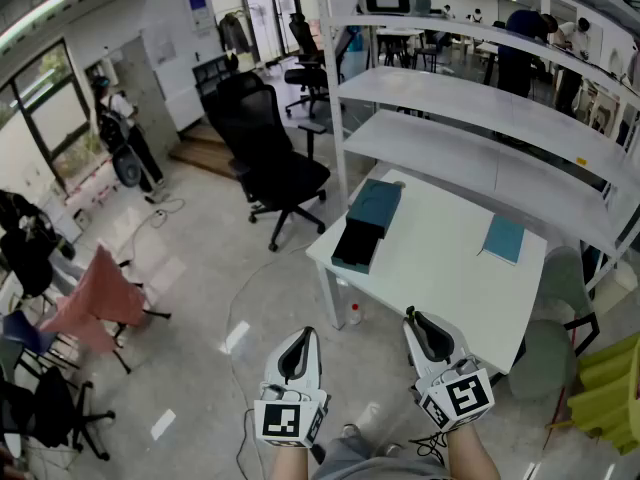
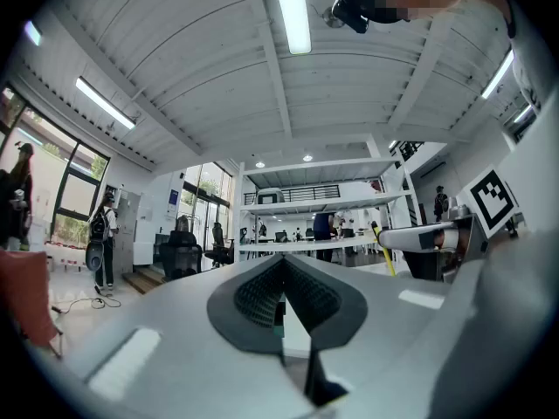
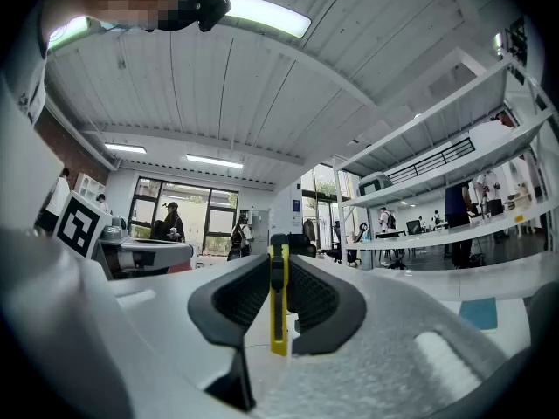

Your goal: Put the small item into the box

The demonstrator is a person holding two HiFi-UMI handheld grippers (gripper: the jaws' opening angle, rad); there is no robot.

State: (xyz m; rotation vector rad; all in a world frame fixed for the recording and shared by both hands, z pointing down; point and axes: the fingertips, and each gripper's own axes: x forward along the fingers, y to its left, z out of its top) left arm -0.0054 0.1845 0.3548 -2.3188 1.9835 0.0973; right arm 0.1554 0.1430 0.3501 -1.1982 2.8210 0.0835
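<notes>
A dark box (image 1: 357,245) lies open on the white table (image 1: 440,278), its teal lid (image 1: 375,205) lying against its far end. A flat teal item (image 1: 503,238) lies near the table's right edge. Both grippers are held low in front of the table, apart from it. My right gripper (image 1: 422,323) (image 3: 279,273) is shut on a slim yellow utility knife (image 3: 279,304) that stands upright between the pads. My left gripper (image 1: 298,346) (image 2: 281,282) has its jaws pressed together with nothing between them.
A black office chair (image 1: 265,158) stands left of the table. White shelves (image 1: 470,108) rise behind it. A small bottle (image 1: 354,314) sits on the floor by the table leg. A pink-draped chair (image 1: 95,293) is far left, yellow-green furniture (image 1: 605,393) far right.
</notes>
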